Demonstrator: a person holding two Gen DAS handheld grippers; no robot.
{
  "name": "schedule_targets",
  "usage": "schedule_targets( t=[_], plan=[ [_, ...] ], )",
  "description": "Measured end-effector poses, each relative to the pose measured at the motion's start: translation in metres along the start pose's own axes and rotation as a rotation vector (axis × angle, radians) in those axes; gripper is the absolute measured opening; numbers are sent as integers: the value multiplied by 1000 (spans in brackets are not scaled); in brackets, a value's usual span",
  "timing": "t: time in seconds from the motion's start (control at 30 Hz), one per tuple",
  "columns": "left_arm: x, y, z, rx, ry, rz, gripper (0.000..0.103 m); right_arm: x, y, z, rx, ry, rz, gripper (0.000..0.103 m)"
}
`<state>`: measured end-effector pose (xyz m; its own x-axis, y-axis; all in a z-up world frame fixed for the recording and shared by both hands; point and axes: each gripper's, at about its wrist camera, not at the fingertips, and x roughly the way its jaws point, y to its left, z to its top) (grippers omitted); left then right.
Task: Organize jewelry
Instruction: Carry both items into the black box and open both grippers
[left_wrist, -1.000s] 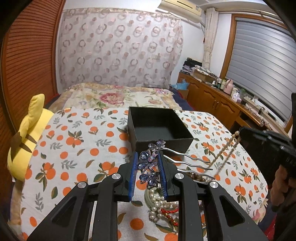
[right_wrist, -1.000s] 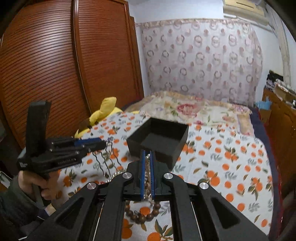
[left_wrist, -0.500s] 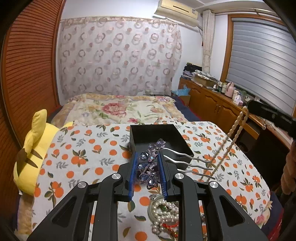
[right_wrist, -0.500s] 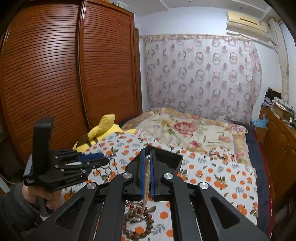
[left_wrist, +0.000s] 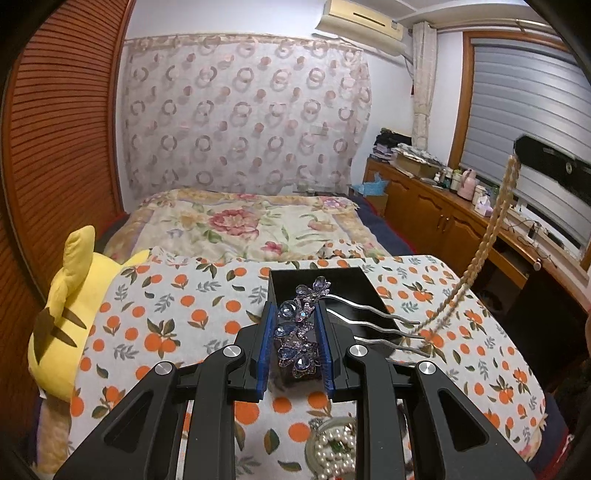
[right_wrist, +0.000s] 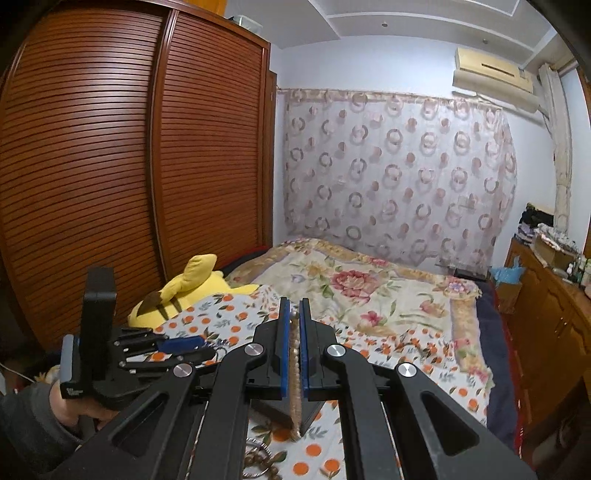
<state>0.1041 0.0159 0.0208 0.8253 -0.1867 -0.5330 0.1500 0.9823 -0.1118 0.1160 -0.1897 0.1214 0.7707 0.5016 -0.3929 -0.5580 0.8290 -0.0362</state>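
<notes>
My left gripper (left_wrist: 294, 325) is shut on a purple jewelled flower hair comb (left_wrist: 297, 332), its silver prongs (left_wrist: 373, 325) pointing right, held above the near edge of the open black box (left_wrist: 321, 275). My right gripper (right_wrist: 294, 325) is shut on a beige bead necklace (right_wrist: 294, 384) that hangs down over the box's corner (right_wrist: 308, 415). In the left wrist view the necklace (left_wrist: 487, 243) hangs from the right gripper (left_wrist: 517, 155) high at the right. In the right wrist view the left gripper (right_wrist: 192, 345) is low at the left.
An orange-print cloth (left_wrist: 184, 317) covers the table. A dish of pearls (left_wrist: 334, 450) lies below my left gripper. Brown wooden beads (right_wrist: 264, 463) lie below my right gripper. A yellow plush toy (left_wrist: 62, 317) sits at the left, a bed (left_wrist: 243, 221) behind, cabinets (left_wrist: 424, 206) at the right.
Both grippers have risen with their jewelry. The necklace has lifted off the table and now hangs long; the comb has moved toward the black box.
</notes>
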Motion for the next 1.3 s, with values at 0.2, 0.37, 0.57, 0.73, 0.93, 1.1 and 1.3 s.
schedule_targets(
  t=[0.2, 0.37, 0.57, 0.73, 0.93, 1.1, 1.3],
  plan=[
    [15, 2, 8, 4, 5, 26, 20, 23, -11, 21, 9, -13, -6, 6],
    [25, 3, 12, 2, 12, 36, 20, 45, -14, 20, 16, 24, 9, 6],
    [44, -1, 10, 10, 38, 41, 20, 83, -27, -18, 92, 139, 37, 6],
    [65, -3, 7, 13, 67, 47, 20, 113, -31, -53, 143, 226, 67, 7],
    [85, -8, 4, 19, 98, 52, 20, 120, -31, -71, 163, 253, 75, 15],
    [87, -11, 4, 21, 95, 58, 26, 111, -33, -77, 152, 248, 63, 21],
    [71, -15, 4, 41, 69, 46, 42, 93, -33, -90, 148, 233, 53, 37]
  ],
)
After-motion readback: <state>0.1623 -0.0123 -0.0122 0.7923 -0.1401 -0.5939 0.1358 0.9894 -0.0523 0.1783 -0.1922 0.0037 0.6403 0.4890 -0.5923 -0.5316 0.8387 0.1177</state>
